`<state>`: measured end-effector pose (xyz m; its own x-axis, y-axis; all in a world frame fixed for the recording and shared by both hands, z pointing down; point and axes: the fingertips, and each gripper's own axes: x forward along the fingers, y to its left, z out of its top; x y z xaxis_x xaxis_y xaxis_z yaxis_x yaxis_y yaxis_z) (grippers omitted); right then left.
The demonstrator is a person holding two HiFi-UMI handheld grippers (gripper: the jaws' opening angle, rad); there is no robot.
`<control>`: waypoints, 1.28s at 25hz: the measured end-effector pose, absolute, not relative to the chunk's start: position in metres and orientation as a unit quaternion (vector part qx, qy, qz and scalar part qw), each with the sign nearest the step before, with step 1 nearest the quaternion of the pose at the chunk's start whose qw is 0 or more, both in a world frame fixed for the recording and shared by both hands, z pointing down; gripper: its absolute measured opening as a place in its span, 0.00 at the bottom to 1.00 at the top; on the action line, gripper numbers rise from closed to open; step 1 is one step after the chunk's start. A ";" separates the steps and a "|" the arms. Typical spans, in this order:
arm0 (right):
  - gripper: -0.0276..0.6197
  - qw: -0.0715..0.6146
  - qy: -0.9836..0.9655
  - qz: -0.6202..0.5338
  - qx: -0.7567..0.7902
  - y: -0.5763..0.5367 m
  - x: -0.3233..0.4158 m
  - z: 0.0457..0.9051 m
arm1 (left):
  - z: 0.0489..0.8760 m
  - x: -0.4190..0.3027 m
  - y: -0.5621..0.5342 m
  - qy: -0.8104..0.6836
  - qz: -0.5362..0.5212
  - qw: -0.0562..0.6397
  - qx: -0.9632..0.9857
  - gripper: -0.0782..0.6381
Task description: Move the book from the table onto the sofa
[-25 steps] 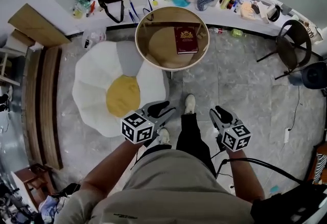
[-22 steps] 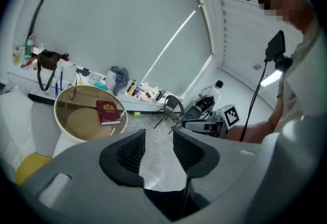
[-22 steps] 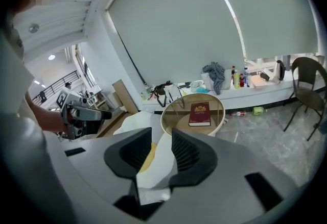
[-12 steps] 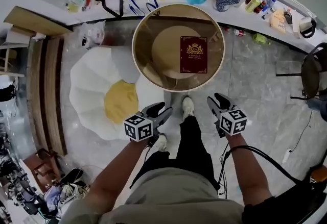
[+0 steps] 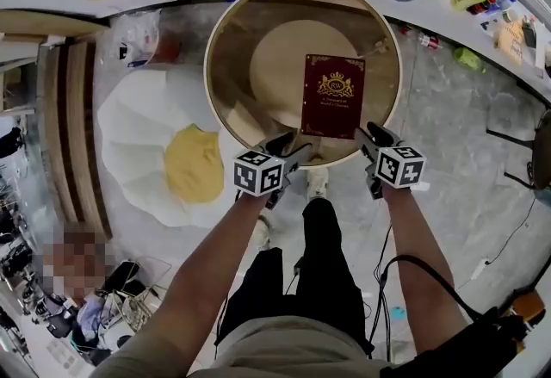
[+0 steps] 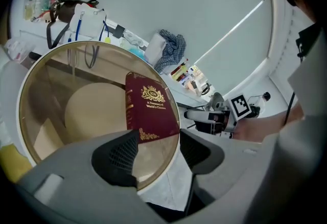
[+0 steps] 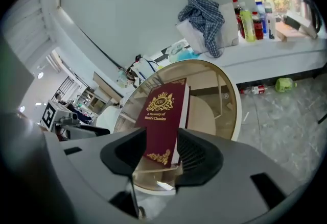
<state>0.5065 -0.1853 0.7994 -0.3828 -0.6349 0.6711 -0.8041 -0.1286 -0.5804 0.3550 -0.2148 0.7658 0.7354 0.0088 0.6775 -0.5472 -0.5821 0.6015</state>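
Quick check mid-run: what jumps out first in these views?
A dark red book lies flat on the round glass table, toward its near right side. The left hand-held gripper and the right hand-held gripper flank its near edge; their jaws have just been opening and grip nothing. A white sofa with a yellow centre sits on the floor left of the table.

Left gripper (image 5: 289, 149), right gripper (image 5: 370, 133) now beside the book (image 5: 332, 96), fingers (image 6: 122, 156) newly wider.

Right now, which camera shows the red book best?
The head view: the whole cover of the book shows from above on the round table. Both gripper views catch it slanted, its near end partly hidden.
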 end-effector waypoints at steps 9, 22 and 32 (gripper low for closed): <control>0.36 0.016 -0.634 0.561 0.532 -0.227 0.511 0.857 | 0.842 0.390 -0.272 -0.166 0.320 0.450 0.817 0.47; 0.29 0.000 -0.639 0.537 0.551 -0.215 0.488 0.834 | 0.837 0.377 -0.249 -0.180 0.281 0.474 0.815 0.47; 0.29 0.040 -0.717 0.500 0.484 -0.209 0.372 0.784 | 0.787 0.255 -0.217 -0.273 0.211 0.474 0.810 0.47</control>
